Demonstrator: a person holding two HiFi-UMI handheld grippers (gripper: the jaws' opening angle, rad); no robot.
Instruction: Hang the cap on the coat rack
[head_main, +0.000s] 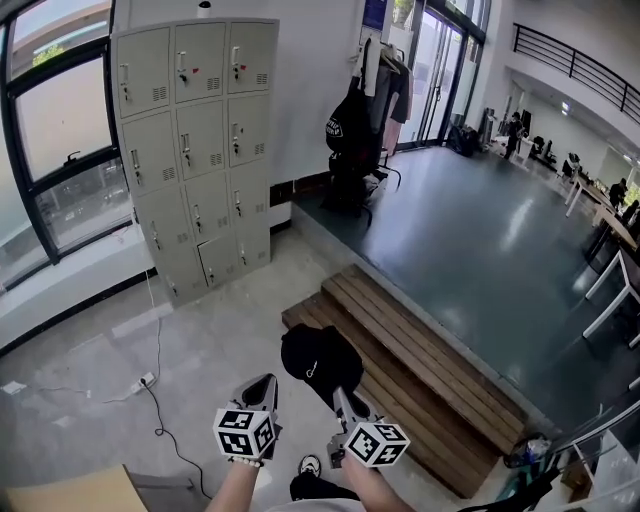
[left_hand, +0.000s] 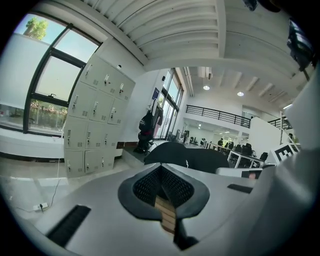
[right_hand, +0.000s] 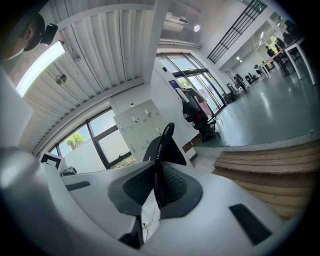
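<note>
Low in the head view, my right gripper (head_main: 338, 396) is shut on the rear edge of a black cap (head_main: 318, 364), which hangs above the floor. The right gripper view has my right gripper (right_hand: 159, 189) pinching a black band printed FASHION, with the cap (right_hand: 165, 147) rising beyond it. Just left of the cap is my left gripper (head_main: 267, 384), apart from it. Its jaws (left_hand: 162, 194) are shut and hold nothing, and the cap (left_hand: 186, 158) shows past them. The coat rack (head_main: 374, 100), hung with dark clothes and a bag, stands far off on the raised floor.
Grey lockers (head_main: 196, 150) stand against the wall at left. Wooden steps (head_main: 410, 375) lead up to the dark raised floor (head_main: 480, 240). A power strip with a cable (head_main: 147, 381) lies on the pale floor at left. White desks (head_main: 610, 280) stand at the far right.
</note>
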